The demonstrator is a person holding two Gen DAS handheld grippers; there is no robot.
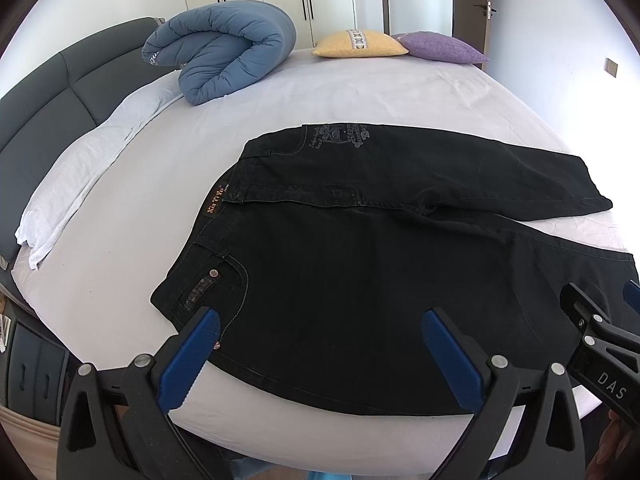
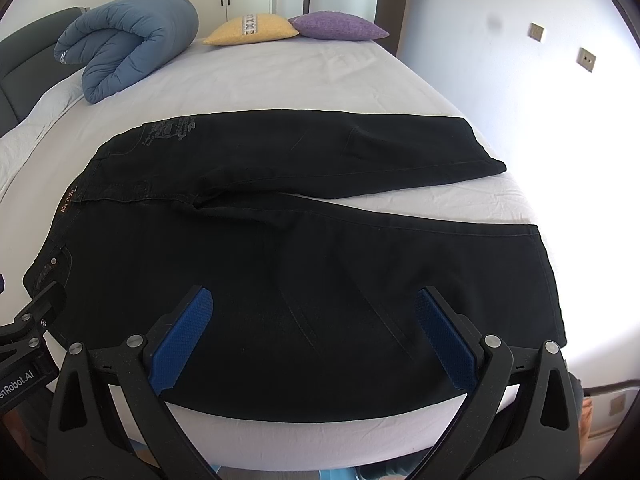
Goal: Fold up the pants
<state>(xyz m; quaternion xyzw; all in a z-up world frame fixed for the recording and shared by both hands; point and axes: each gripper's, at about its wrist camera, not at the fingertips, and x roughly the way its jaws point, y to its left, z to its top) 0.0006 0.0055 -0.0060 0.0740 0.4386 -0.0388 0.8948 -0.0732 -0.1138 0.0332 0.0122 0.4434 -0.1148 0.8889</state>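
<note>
Black jeans lie flat on the white bed sheet, waistband to the left and both legs spread to the right. They also show in the right wrist view. My left gripper is open and empty, hovering over the hip and near pocket at the near edge. My right gripper is open and empty, hovering over the near leg. The right gripper's tip shows at the right edge of the left wrist view. The left gripper's tip shows at the left edge of the right wrist view.
A rolled blue duvet lies at the far left of the bed. A yellow cushion and a purple cushion sit at the far edge. White pillows line the dark headboard on the left. A wall runs along the right.
</note>
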